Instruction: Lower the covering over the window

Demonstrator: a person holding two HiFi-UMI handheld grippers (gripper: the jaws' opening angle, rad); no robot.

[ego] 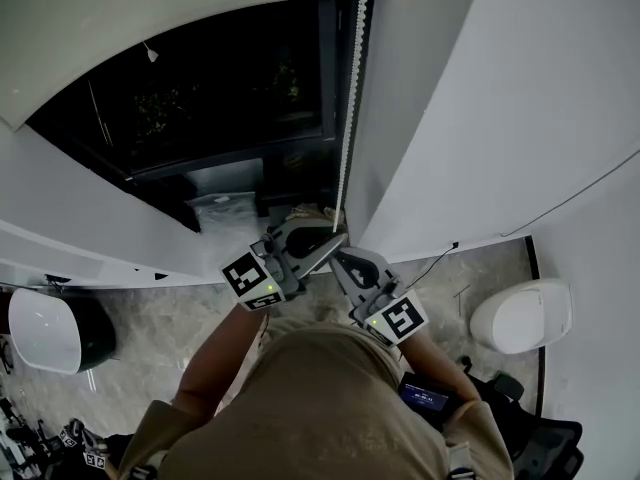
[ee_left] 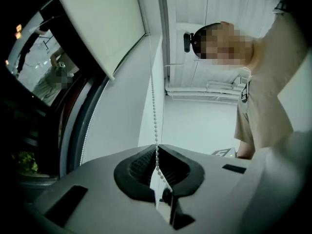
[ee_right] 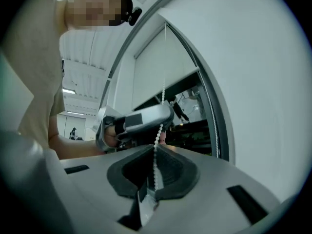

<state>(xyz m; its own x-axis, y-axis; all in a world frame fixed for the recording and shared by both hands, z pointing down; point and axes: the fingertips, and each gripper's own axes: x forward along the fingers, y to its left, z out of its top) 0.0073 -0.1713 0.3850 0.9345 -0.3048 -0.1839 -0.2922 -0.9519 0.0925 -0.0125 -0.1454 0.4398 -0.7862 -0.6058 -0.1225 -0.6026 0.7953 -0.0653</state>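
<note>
Your left gripper [ee_left: 157, 155] is clamped shut on the white bead chain [ee_left: 154, 116]. Your right gripper [ee_right: 155, 155] pinches the same chain just below it. The roller blind [ego: 150, 8] sits raised above the dark window [ego: 200, 98].

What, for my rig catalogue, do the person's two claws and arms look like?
Left claw and right claw are grey moulded shells with black ribbed pads in a dark recess. Each carries a cube of black-and-white square markers and a small green light. The person wears a tan short-sleeved shirt.
</note>
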